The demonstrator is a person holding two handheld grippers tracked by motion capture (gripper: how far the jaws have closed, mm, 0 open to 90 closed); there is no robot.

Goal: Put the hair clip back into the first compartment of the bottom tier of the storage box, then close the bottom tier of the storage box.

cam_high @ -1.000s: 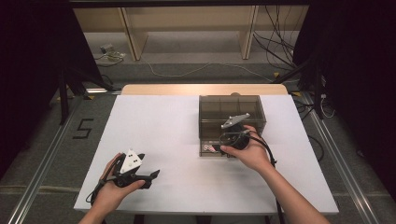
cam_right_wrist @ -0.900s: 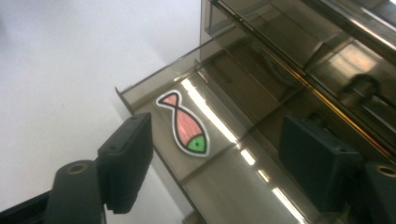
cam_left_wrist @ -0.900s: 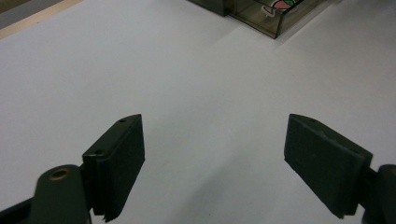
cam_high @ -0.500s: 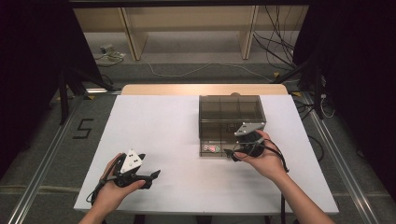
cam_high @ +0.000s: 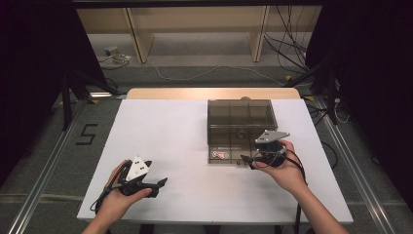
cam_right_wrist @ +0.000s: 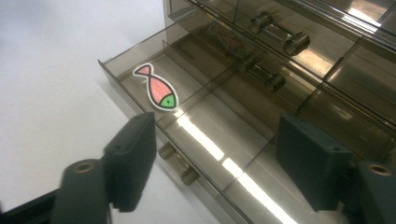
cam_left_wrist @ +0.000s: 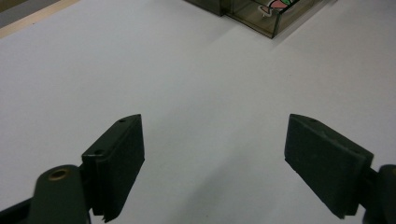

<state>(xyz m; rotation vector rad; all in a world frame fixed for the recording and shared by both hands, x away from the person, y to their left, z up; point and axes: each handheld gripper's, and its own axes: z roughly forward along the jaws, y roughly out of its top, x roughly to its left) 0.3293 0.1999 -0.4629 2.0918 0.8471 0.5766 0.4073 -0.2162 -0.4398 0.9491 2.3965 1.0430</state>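
The right gripper (cam_high: 248,160), a black two-jaw tool with a grey three-cornered plate on top, sits at the front right corner of the smoky translucent plastic drawer cabinet (cam_high: 241,114). Its jaws stand wide and have just been closing a little, with nothing pressed between them. In the right gripper view they hang over the pulled-out bottom drawer (cam_right_wrist: 219,140), above its front wall and small knob handle (cam_right_wrist: 177,163), touching neither.

Left of the cabinet the white tabletop (cam_high: 165,126) lies bare out to its edge. The cabinet's back is near the wooden strip at the table's far edge, and only a narrow band of white separates its right side from the table's right edge. Wide open surface lies in front of the cabinet.

The cabinet is boxy, with dark see-through walls and several drawers with knobs. In the left part of its open drawer lies a flat fish sticker (cam_right_wrist: 156,88), pink with a green head and white outline.

The left gripper (cam_left_wrist: 212,158) rests well to the front left of the cabinet, jaws wide apart over bare white surface, holding nothing.
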